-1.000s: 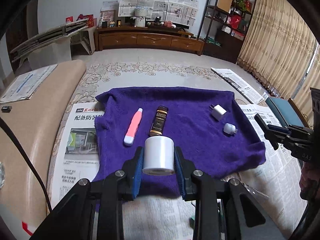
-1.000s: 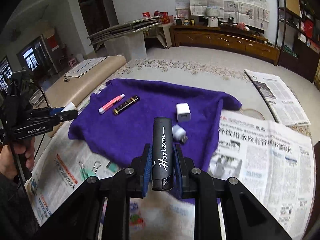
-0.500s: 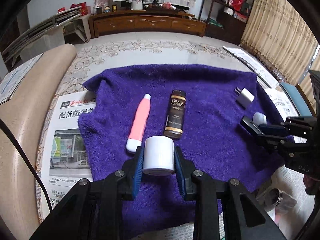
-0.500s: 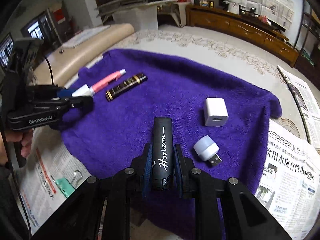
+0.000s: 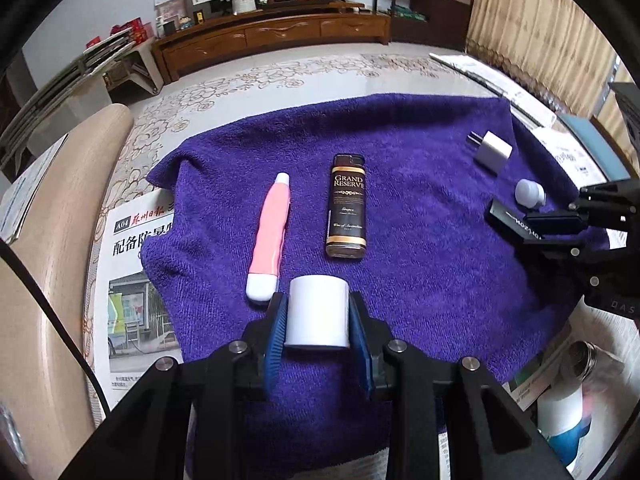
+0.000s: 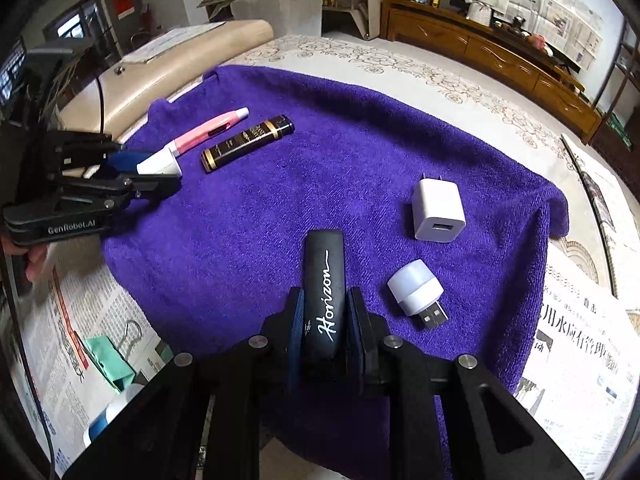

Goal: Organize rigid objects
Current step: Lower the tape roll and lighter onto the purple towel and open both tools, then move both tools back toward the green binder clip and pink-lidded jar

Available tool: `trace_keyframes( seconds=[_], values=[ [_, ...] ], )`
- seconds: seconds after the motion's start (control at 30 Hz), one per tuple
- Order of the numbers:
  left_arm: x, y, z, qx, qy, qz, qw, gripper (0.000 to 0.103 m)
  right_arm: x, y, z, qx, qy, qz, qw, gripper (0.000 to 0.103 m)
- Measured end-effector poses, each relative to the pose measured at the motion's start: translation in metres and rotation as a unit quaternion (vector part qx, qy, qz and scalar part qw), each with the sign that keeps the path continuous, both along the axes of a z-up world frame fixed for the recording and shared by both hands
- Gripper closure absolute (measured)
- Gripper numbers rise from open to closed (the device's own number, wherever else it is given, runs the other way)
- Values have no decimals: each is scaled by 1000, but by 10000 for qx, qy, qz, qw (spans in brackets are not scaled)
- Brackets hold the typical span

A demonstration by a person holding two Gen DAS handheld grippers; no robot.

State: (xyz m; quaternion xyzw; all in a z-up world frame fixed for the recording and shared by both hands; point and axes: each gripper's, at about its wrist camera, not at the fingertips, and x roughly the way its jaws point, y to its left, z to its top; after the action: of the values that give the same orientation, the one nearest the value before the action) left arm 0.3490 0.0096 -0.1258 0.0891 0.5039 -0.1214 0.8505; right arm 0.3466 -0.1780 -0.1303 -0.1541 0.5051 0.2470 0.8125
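Note:
My left gripper [image 5: 317, 312] is shut on a white cylinder [image 5: 317, 312], held low over the near part of a purple towel [image 5: 420, 248]. Just beyond it lie a pink pen-shaped tool [image 5: 271, 232] and a dark "Grand Reserve" lighter [image 5: 346, 208]. My right gripper [image 6: 324, 312] is shut on a black "Horizon" stick [image 6: 325, 292], low over the towel [image 6: 248, 216]. Right of it lie a white USB charger [image 6: 438, 210] and a small white USB lamp [image 6: 416, 290]. The left gripper [image 6: 156, 170] shows at the left of the right wrist view.
Newspapers [image 6: 576, 344] cover the floor around the towel. A green binder clip [image 6: 108, 356] lies at the lower left, and a clear jar [image 5: 588, 360] and a white-and-blue bottle [image 5: 564, 424] stand near the towel's right edge. A beige bench [image 5: 44, 264] runs along the left.
Both grippers have come down and forward over the towel, each still gripping its object. They tilted more steeply downward, then settled.

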Motion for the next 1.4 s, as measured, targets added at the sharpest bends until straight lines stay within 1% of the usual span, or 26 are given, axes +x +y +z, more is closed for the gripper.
trace_keyframes(
  seconds=[0.07,0.1,0.13,0.17,0.2,0.23,0.27,0.3,0.33,0.37,0.4,0.43,0.47,0.5,0.53,0.6,0.7,0.8,0.87,0.93,1.03,1.1,1.17,1.2,1.3,1.4],
  values=[
    [1,-1,0,123,38,-30,9999,64,0,-1,0,-2,12,64,10000,80],
    [1,-1,0,215,36,-36,9998,50,0,-2,0,19,35,85,10000,79],
    [1,0,0,289,42,-51,9996,41,0,-4,1,48,73,108,9999,75],
    [0,0,1,224,56,-110,9997,41,-1,-5,1,91,122,140,9998,68],
    [-2,0,2,179,25,-114,9998,41,-2,-6,2,95,117,134,9998,64],
    [-5,-1,5,151,-66,-107,9998,41,-4,-7,4,70,72,91,9999,57],
    [-8,0,8,111,-146,-96,9998,40,-6,-8,5,43,18,32,10000,54],
    [-12,0,13,43,-229,-65,9997,34,-9,-11,9,60,-29,-41,10000,53],
    [-18,2,19,-103,-306,8,9995,24,-13,-15,14,128,-64,-114,9998,49],
    [-23,3,24,-238,-349,64,9991,20,-18,-19,20,217,-106,-186,9995,41],
    [-29,3,28,-347,-386,92,9986,13,-25,-24,28,325,-178,-282,9989,36],
    [-39,2,34,-472,-437,104,9979,6,-32,-28,35,403,-280,-384,9981,20],
    [-45,0,37,-519,-461,116,9975,2,-40,-34,44,453,-427,-517,9967,5],
    [-53,-1,40,-563,-492,140,9971,0,-48,-37,49,470,-521,-613,9957,0],
    [-62,-3,43,-608,-518,156,9967,0,-55,-42,54,496,-558,-693,9948,0],
    [-80,-6,46,-637,-546,224,9962,0,-68,-51,60,530,-480,-941,9930,0],
    [-108,-12,48,-533,-673,201,9961,0,-93,-73,63,714,-406,-1311,9880,0],
    [-124,-15,33,-529,-418,-15,9977,0,-116,-91,55,792,-253,-1587,9838,0],
    [-132,-13,18,-615,-212,-83,9978,0,-127,-99,46,824,-206,-1718,9815,0],
    [-136,-11,6,-626,-74,83,9980,0,-136,-111,37,960,-144,-1842,9781,0],
    [-139,-12,-1,-900,34,392,9952,0,-139,-123,27,1171,4,-2074,9712,0],
    [-144,-18,1,-857,-117,495,9950,0,-138,-125,26,1344,123,-2079,9688,0],
    [-147,-30,0,-544,-292,631,9961,1,-139,-125,29,1334,78,-2047,9697,0],
    [-146,-36,-1,-477,-334,645,9962,1,-141,-125,31,1287,43,-2029,9707,0],
    [-145,-47,-4,-455,-321,745,9957,1,-148,-125,37,1216,-72,-1935,9735,0],
    [-143,-55,-6,-371,-354,932,9943,1,-151,-128,40,1293,-36,-1886,9735,0]
  ],
)
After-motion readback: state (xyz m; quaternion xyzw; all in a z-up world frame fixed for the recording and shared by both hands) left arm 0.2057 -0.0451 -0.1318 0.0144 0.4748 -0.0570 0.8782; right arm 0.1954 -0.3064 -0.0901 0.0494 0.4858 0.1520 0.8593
